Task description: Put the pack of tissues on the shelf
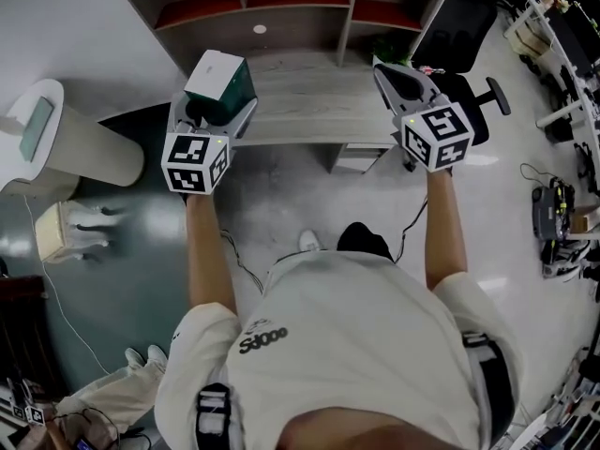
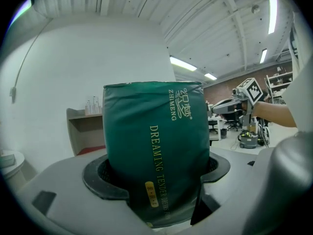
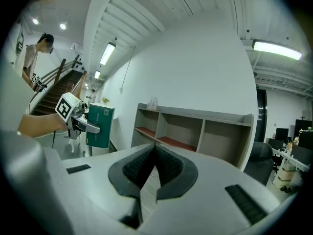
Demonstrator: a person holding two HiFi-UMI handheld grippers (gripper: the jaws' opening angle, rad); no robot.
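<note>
The pack of tissues point(image 1: 221, 78) is a dark green soft pack with a pale top, held upright over the left end of the desk point(image 1: 309, 111). My left gripper point(image 1: 217, 99) is shut on it, and in the left gripper view the pack point(image 2: 156, 131) fills the space between the pads. My right gripper point(image 1: 389, 71) hangs over the desk's right end, shut and with nothing between its pads point(image 3: 168, 168). The shelf point(image 1: 281, 12), with open compartments and red floors, stands along the back of the desk. In the right gripper view the shelf point(image 3: 195, 131) lies ahead and the held pack point(image 3: 100, 126) at the left.
A black office chair point(image 1: 459, 26) stands right of the desk. A white round stand point(image 1: 66, 139) is on the floor at the left. Racks with gear point(image 1: 562, 36) line the right side. Another person point(image 3: 36, 53) stands near a staircase.
</note>
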